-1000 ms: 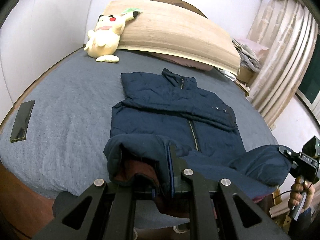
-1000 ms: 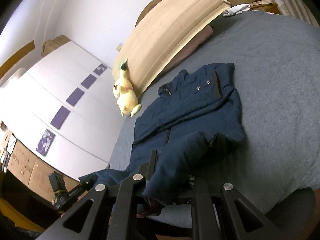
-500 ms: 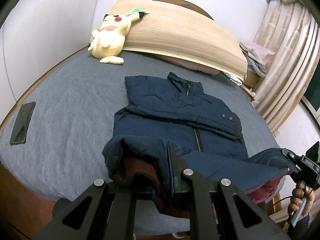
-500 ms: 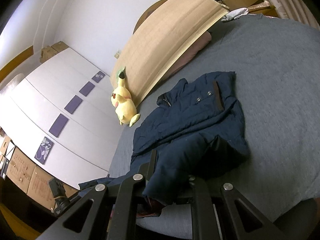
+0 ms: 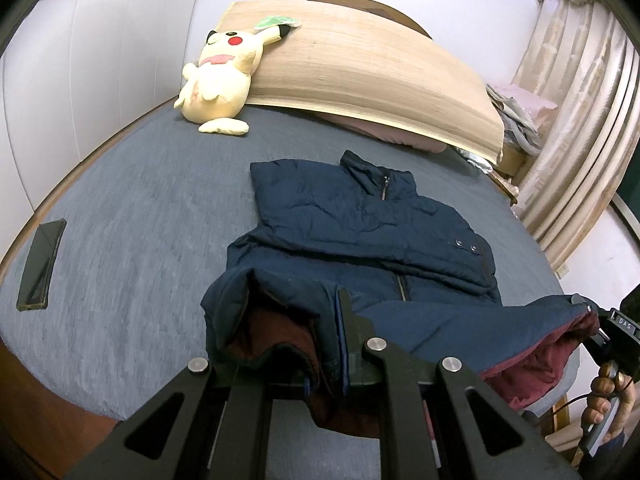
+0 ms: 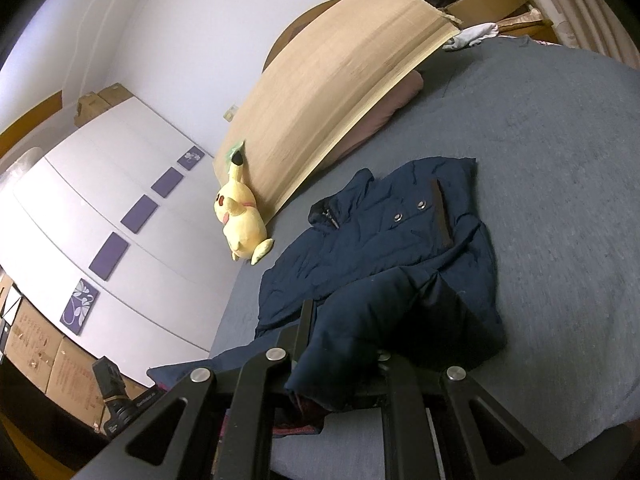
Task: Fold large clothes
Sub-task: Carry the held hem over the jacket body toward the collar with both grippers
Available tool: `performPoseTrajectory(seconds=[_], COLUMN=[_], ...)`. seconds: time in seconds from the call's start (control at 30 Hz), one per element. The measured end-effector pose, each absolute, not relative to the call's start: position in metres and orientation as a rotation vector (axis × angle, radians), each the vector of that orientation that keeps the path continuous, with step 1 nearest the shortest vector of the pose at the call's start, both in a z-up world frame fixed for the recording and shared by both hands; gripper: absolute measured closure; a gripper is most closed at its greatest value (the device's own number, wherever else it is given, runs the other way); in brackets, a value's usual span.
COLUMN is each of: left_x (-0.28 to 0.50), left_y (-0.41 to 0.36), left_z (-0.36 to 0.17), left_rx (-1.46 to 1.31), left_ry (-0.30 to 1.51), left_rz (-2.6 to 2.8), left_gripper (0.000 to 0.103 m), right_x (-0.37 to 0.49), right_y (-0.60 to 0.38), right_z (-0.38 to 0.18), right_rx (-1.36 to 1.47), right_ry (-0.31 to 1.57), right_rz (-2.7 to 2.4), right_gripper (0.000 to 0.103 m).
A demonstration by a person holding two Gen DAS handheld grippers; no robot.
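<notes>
A navy padded jacket (image 5: 360, 232) with dark red lining lies front up on the grey bed (image 5: 140, 220), collar toward the headboard, one sleeve folded across its chest. My left gripper (image 5: 320, 364) is shut on the jacket's bottom hem at its left corner. My right gripper (image 6: 340, 376) is shut on the hem's other corner; it also shows in the left wrist view (image 5: 600, 328). The hem is lifted off the bed between them, and the red lining (image 5: 536, 364) shows. The jacket also shows in the right wrist view (image 6: 384, 248).
A yellow plush toy (image 5: 220, 84) leans on the tan headboard mat (image 5: 360, 68). A black phone (image 5: 40, 264) lies at the bed's left edge. Curtains (image 5: 580, 120) hang on the right. White wardrobe doors (image 6: 100, 248) and cardboard boxes (image 6: 48, 360) stand left of the bed.
Both grippers have raised the hem and carried it toward the collar. The hem's right corner has lifted higher, and more red lining shows.
</notes>
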State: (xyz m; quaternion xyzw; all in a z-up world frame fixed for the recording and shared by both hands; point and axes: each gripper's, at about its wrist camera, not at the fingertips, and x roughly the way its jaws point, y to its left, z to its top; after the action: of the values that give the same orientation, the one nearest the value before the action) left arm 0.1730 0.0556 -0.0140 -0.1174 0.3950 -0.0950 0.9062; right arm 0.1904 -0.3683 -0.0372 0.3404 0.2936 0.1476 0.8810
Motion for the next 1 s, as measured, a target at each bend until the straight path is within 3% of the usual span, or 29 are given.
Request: performPoseTrajectory(seconds=[1.0], left_x=[0.224], left_y=[0.034], left_z=[-0.011], left_rx=[-0.101], left_ry=[0.819], left_rz=[-0.155], left_gripper=[0.092], right_x=[0.227], right_y=[-0.365], right_z=[-0.033], right_rx=[0.586], right_ry=[0.653], right_rz=[0.217], right_gripper=[0.091])
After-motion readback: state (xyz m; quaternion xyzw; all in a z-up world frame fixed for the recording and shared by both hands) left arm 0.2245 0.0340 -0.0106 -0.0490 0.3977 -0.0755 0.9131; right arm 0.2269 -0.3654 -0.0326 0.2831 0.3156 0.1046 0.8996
